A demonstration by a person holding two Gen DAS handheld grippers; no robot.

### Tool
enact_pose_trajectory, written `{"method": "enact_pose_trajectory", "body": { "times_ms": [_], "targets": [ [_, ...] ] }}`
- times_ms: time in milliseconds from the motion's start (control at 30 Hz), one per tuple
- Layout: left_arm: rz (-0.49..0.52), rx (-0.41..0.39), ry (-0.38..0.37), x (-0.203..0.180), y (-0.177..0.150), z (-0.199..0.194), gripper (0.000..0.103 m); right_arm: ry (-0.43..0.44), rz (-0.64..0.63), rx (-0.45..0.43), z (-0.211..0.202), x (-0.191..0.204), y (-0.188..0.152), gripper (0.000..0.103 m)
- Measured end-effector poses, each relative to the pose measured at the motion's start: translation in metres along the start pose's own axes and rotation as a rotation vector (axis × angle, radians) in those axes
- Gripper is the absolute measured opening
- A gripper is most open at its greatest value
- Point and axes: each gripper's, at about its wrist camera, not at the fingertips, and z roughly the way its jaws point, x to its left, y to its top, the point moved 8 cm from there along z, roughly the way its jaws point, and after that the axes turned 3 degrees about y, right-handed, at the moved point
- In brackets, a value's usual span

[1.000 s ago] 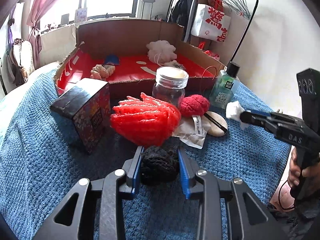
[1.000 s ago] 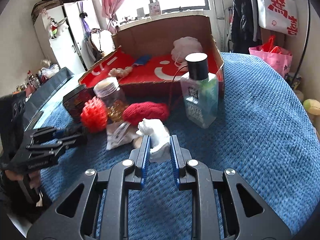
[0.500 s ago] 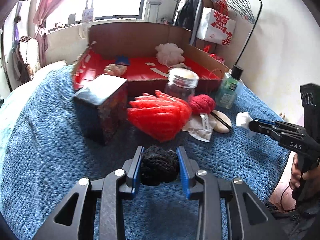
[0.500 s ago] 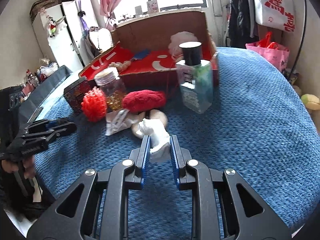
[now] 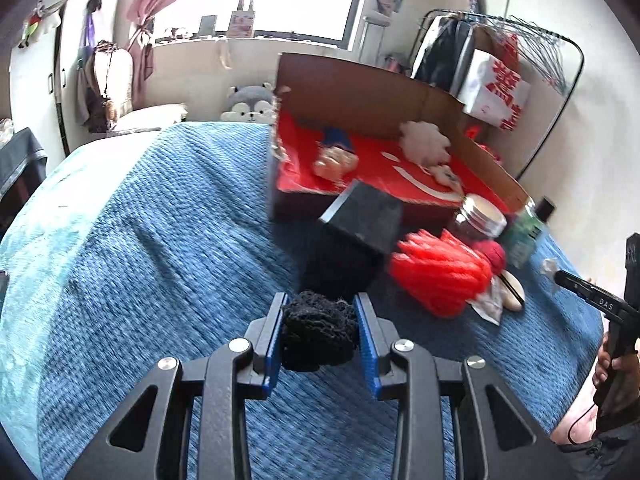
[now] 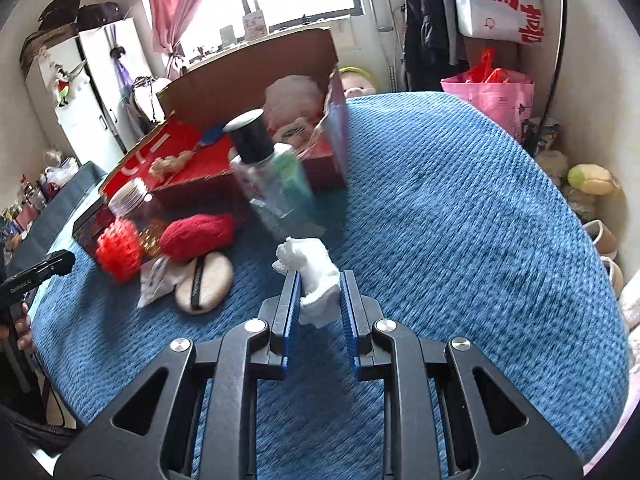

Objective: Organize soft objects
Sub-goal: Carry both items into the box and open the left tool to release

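Observation:
My left gripper (image 5: 320,312) is shut on a black mesh puff (image 5: 318,334), held above the blue bedspread (image 5: 160,240). My right gripper (image 6: 318,286) is shut on a white soft wad (image 6: 314,268). A red-lined cardboard box (image 5: 400,176) at the back holds a white puff (image 5: 424,142), a beige soft thing (image 5: 334,164) and a blue item. Before the box lie a red spiky puff (image 5: 438,276), a red yarn ball (image 6: 196,234) and a beige powder puff (image 6: 204,282). The right gripper also shows at the left wrist view's right edge (image 5: 560,274).
A dark square box (image 5: 360,232), a glass jar with a metal lid (image 5: 478,220) and a green lotion bottle (image 6: 276,176) stand among the soft things. A clothes rack and a pink bag (image 6: 496,92) are at the right, a plush toy (image 5: 250,104) behind the bed.
Both grippers have swung sideways with their loads: the left view shifted left so the objects now sit to the right, the right view shifted right. Both grips are unchanged.

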Motion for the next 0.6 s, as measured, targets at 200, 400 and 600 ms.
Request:
{"method": "enact_pose_trajectory", "body": {
  "times_ms": [200,400,600],
  "targets": [
    [-0.012,0.005,0.021,0.014,0.015,0.012,0.035,-0.029,0.014,-0.014,0.005,-0.015,0.02,0.019],
    [-0.007,0.008,0.034,0.019,0.031,0.022,0.035,-0.051,0.009,-0.023,0.011,-0.023,0.04,0.019],
    [0.004,0.006,0.046,0.024,0.046,0.029,0.035,-0.06,0.003,-0.036,0.015,-0.028,0.057,0.019]
  ]
}}
